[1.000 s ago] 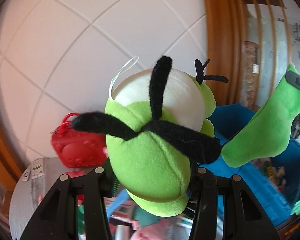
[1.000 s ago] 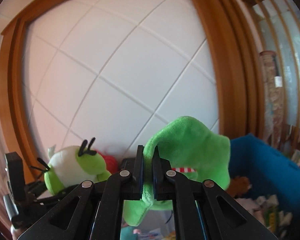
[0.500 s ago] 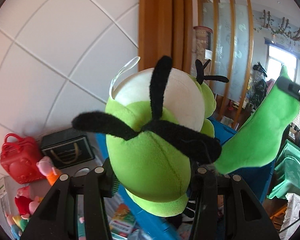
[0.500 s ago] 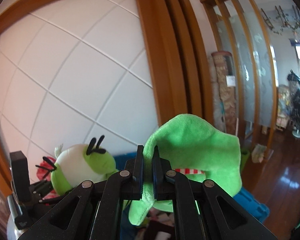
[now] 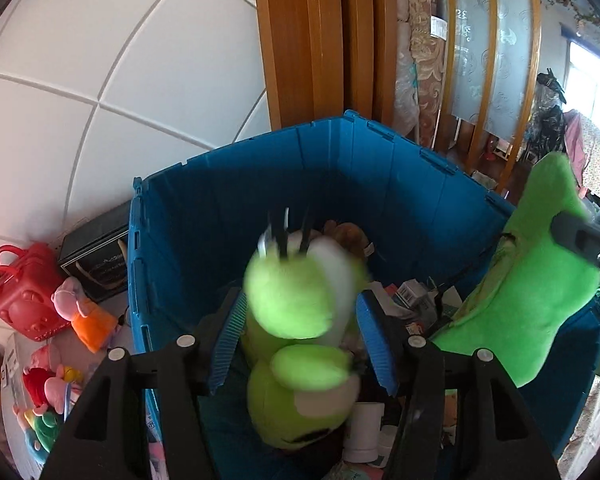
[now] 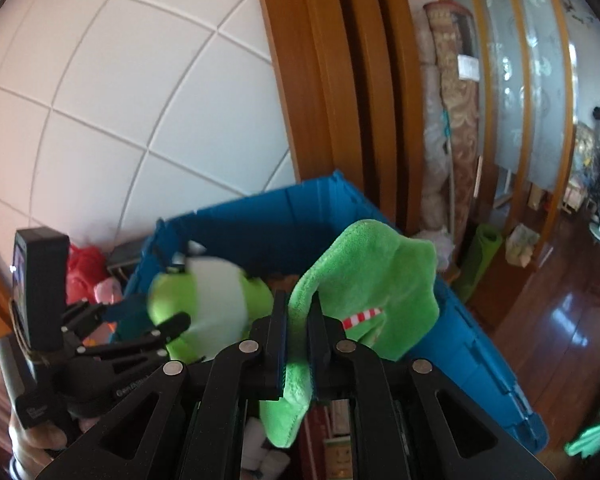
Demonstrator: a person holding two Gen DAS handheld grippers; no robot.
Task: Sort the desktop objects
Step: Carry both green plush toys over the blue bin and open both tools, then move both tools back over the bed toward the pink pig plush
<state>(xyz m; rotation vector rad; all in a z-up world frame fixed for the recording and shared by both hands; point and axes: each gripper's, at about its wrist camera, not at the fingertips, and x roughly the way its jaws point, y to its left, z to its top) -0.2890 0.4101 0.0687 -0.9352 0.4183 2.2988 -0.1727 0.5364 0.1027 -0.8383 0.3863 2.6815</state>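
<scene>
Now the left tongs [image 5: 300, 340] are opening over the blue bin [image 5: 228, 200] and the lime plush toy [image 5: 296, 320] drops free between them, so the right tongs [image 6: 298, 344], closed on the green plush [image 6: 364, 280], should release well inside its walls.

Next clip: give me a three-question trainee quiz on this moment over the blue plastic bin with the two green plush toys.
1. True or false: the left gripper pads press the round lime-green and white plush toy.
2. What does the right gripper hold: (a) the flat bright-green plush toy, (b) the red plastic handbag?
3. Which container lies below both toys?

Key:
1. False; the jaws are opening and the toy sits loose between them.
2. a
3. The blue plastic bin.
</scene>
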